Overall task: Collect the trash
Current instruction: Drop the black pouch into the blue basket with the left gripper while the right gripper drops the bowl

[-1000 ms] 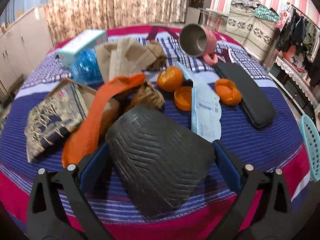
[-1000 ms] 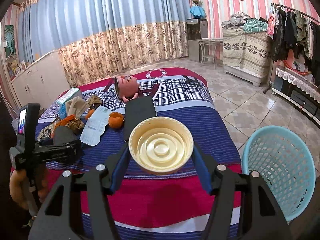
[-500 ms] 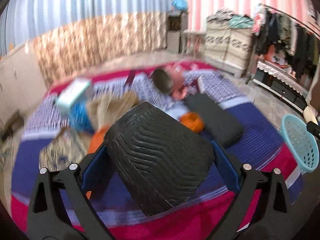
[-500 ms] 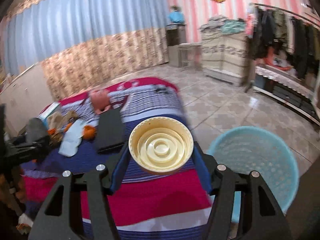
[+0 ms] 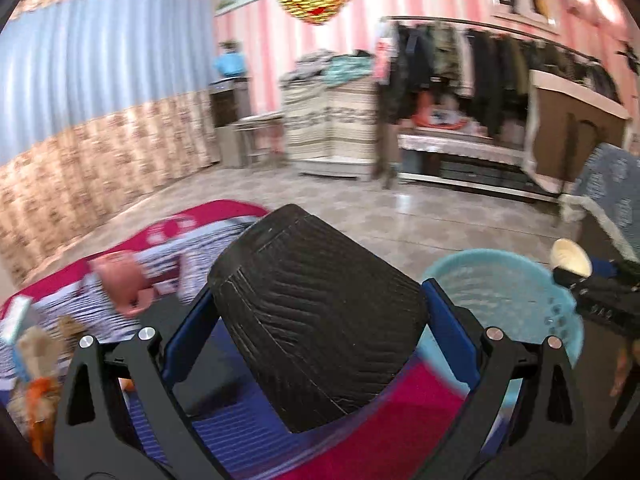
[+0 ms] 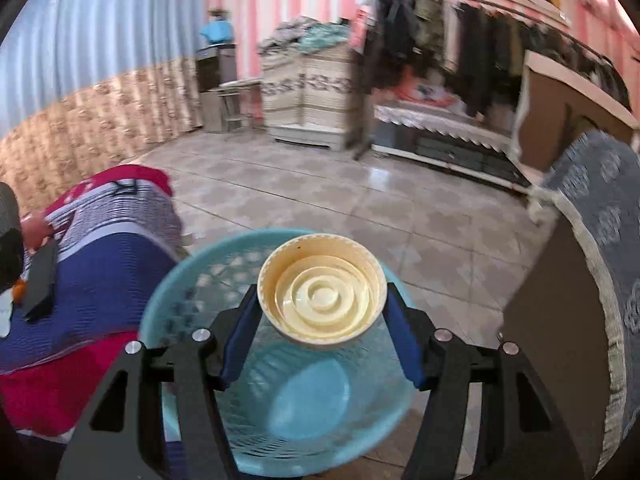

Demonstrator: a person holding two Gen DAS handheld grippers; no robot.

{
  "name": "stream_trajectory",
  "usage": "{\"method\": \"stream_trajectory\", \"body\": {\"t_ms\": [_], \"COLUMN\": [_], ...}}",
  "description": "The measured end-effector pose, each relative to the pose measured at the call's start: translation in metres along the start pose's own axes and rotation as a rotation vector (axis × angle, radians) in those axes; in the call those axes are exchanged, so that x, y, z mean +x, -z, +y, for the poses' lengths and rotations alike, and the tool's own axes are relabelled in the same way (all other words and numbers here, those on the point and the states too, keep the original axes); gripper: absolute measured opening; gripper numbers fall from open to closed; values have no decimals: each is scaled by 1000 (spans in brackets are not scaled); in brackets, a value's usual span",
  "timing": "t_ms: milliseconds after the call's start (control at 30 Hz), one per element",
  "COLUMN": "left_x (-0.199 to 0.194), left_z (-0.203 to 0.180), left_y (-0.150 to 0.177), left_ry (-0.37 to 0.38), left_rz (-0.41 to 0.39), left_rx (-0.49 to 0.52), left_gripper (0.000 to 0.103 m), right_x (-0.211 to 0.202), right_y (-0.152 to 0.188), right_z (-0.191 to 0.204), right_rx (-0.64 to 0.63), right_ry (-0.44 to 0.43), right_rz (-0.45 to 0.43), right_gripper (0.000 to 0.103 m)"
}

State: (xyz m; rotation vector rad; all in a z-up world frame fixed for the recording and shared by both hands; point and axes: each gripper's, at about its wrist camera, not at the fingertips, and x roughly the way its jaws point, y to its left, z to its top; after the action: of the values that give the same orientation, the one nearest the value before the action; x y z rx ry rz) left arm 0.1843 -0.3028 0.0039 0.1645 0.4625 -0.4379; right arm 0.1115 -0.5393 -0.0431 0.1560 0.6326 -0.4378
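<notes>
The right tongs (image 6: 322,334) pinch a cream lid (image 6: 322,308) just above the seemingly empty blue basket (image 6: 192,280), the left tongs (image 5: 316,344) pinch a black cup (image 5: 316,316) beside it, and litter (image 5: 34,364) remains on the bed (image 5: 240,432) to their left.

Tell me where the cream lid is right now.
In the right wrist view, the cream lid sits clamped in the right gripper, directly above the open blue basket beside the bed.

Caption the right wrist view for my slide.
Right gripper holds a cream ridged lid above the light blue mesh basket on the tiled floor beside the bed.
</notes>
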Motion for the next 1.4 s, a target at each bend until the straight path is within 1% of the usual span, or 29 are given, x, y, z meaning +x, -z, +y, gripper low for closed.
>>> {"method": "stream_trajectory", "body": {"t_ms": [100, 167, 300, 400, 433, 500, 567, 700, 900, 1033, 1067, 1100, 1133, 1233, 1300, 1400], "left_x": [27, 40, 68, 80, 84, 88, 93, 90, 64, 45, 40, 37, 30, 14, 3, -13], "left_z": [-39, -58, -92, -105, -107, -106, -101, -80, -43, -11, -3, 3, 13, 38, 54, 73], "left_y": [-3, -3, -4, -3, -2, -3, -3, -8, -12, -6, -4, -3, -1, 6, 10, 15], "left_ry": [64, 81, 112, 129, 134, 124, 112, 88, -2, -64, -77, -87, -103, -131, -150, -168], "left_rz": [0, 0, 26, 41, 54, 63, 71, 77, 35, 31, 30, 29, 27, 30, 35, 34], "left_rx": [18, 45, 91, 128, 136, 129, 114, 62, 25, 2, -6, -11, -19, -46, -68, -94], "left_gripper": [95, 95, 95, 96, 96, 97, 97, 97, 98, 98, 98, 98, 98, 98, 98, 98], "right_x": [2, 1, 1, 3, 4, 5, 6, 9, 12, 13, 14, 12, 8, -3, -7, -12], "right_y": [4, 4, 3, 7, 6, 7, 7, 6, 4, 2, 0, -1, -2, -6, -9, -11], "right_z": [-19, -26, -40, -51, -49, -50, -47, -41, -13, 9, 11, 15, 20, 32, 38, 47], "right_rx": [39, 64, 127, 162, 166, 175, 173, 142, 85, 63, 61, 59, 56, 37, 24, 21], "right_ry": [20, 35, 47, 50, 51, 51, 49, 38, 5, -27, -34, -42, -43, -38, -30, -28], "right_rz": [10, 11, 4, 15, 18, 19, 18, 25, 36, 41, 40, 31, 16, -23, -41, -59], "right_gripper": [61, 61, 61, 61, 61, 61, 61, 61, 61, 61, 64, 74, 79, 84, 85, 95]}}
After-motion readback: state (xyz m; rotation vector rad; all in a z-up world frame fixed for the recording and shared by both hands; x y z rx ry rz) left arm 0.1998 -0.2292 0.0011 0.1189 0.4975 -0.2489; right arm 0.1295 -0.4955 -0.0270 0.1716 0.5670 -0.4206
